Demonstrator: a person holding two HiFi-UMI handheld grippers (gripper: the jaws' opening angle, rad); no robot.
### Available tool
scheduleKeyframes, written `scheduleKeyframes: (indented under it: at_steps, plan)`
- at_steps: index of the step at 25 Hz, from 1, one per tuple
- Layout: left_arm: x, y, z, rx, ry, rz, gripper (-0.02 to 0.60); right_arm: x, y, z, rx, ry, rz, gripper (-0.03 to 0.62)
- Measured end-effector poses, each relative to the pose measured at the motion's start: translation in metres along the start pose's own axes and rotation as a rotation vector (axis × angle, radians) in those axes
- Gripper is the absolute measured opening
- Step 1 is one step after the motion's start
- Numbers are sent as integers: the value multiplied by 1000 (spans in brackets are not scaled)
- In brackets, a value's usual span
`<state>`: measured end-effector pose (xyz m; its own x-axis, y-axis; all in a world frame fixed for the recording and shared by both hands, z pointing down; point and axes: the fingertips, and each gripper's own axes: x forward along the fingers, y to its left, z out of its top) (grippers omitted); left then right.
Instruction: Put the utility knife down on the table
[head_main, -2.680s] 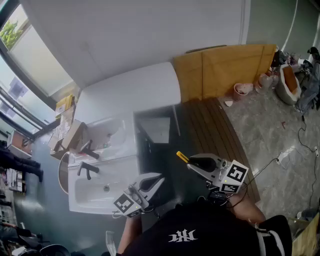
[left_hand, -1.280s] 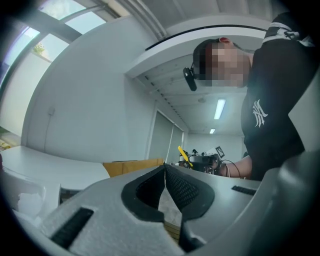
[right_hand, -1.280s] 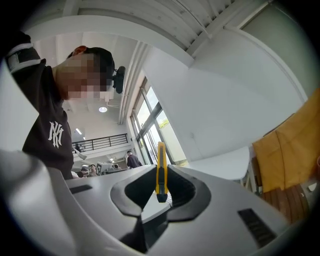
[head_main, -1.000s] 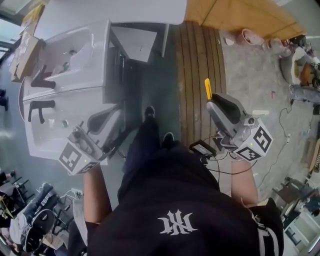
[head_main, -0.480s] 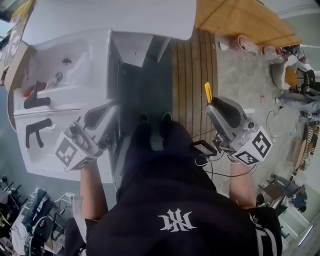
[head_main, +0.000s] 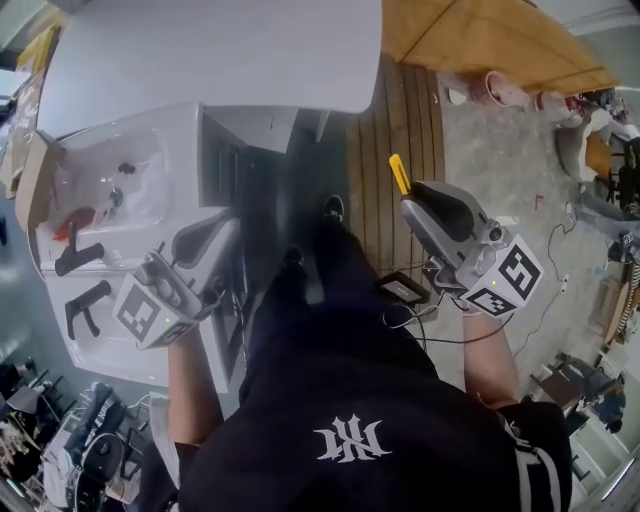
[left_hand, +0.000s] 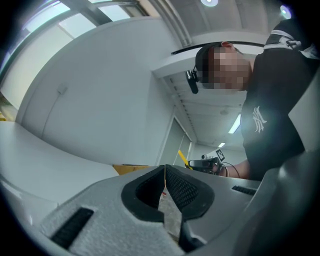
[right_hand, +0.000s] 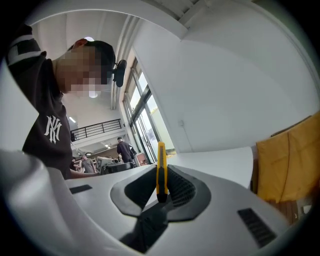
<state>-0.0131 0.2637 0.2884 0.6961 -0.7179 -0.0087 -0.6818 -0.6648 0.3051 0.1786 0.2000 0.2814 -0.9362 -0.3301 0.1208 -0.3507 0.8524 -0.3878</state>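
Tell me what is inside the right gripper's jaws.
A yellow utility knife stands clamped between the jaws of the right gripper, its upper end poking out past their tips. Its lower end is covered by the jaw pads, so whether the blade is out cannot be seen.

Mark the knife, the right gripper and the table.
knife (right_hand: 161, 165): right gripper view, yellow handle above the jaws.
right gripper (head_main: 412, 203): head view, between its fingertips.
table (head_main: 220, 50): head view, bare white top.
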Motion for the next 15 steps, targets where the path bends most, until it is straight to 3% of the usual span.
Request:
scheduleKeyframes:
  at_steps: [7, 15]
  plan:
    - [95, 24, 32, 60, 19, 5, 8, -1, -83, 39, 67, -79, 71, 55]
    - [138, 69, 43, 62, 41, 2, 8, 27, -137, 58, 81, -111, 64, 55]
